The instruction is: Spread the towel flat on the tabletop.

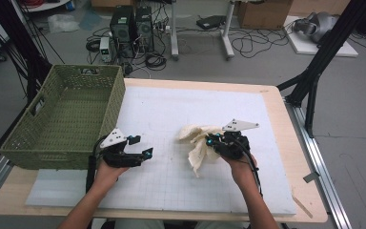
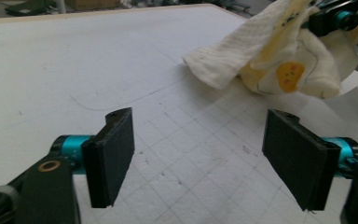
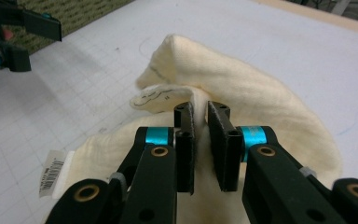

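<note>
A cream cloth [image 1: 198, 143] with a yellow printed patch lies crumpled on the white grid mat, right of the middle. My right gripper [image 1: 211, 142] is shut on a fold of it; in the right gripper view the two pads [image 3: 200, 116] pinch the cloth [image 3: 251, 88], and a white label [image 3: 53, 170] hangs off the cloth's lower left. Left of the cloth, my left gripper [image 1: 145, 155] is held open just above the mat with nothing between its jaws [image 2: 200, 154]. From the left gripper view the cloth [image 2: 261, 51] appears lifted at the upper right, beyond the jaws.
A green woven basket [image 1: 109, 109] stands at the table's left side, close behind my left hand. The white mat [image 1: 171, 186] covers most of the wooden table [image 1: 290, 143]. Computers, cables and stand legs sit on the floor beyond the far edge.
</note>
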`<state>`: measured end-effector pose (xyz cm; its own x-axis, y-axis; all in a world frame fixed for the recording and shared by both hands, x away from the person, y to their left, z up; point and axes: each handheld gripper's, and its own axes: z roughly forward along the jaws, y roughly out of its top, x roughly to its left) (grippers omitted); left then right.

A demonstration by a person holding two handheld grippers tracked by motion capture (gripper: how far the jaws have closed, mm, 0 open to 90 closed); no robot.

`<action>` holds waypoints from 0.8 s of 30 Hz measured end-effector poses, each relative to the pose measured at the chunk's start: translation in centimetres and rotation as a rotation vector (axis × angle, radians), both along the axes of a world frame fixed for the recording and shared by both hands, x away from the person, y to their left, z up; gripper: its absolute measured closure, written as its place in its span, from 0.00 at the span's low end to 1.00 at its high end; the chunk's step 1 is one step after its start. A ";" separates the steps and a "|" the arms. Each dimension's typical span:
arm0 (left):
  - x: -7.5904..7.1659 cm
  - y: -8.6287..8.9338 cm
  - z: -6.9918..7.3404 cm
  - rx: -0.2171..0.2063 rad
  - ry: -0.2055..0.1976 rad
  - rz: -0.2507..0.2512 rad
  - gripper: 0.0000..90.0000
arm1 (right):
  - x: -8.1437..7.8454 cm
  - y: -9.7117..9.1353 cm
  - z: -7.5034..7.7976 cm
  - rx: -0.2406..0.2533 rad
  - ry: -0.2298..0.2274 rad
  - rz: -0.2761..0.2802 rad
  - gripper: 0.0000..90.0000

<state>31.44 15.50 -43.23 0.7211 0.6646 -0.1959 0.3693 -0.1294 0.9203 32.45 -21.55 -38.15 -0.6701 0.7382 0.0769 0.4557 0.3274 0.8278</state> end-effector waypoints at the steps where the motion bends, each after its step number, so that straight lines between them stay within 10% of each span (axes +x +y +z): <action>1: 0.0 -0.1 0.0 -0.015 0.009 -0.015 0.32 | 0.0 0.1 -0.1 -0.011 -0.004 0.007 0.90; 6: -0.1 -1.4 -0.1 -0.108 0.056 -0.115 0.48 | -0.1 0.5 -0.2 -0.025 -0.008 0.002 0.90; 14: 0.4 -5.9 -0.5 -0.081 0.092 -0.217 0.43 | -0.3 0.8 -0.4 -0.030 -0.012 -0.003 0.90; 24: 1.4 -11.1 -1.0 0.097 0.062 -0.252 0.56 | -0.4 1.4 -0.7 -0.018 -0.005 0.017 0.90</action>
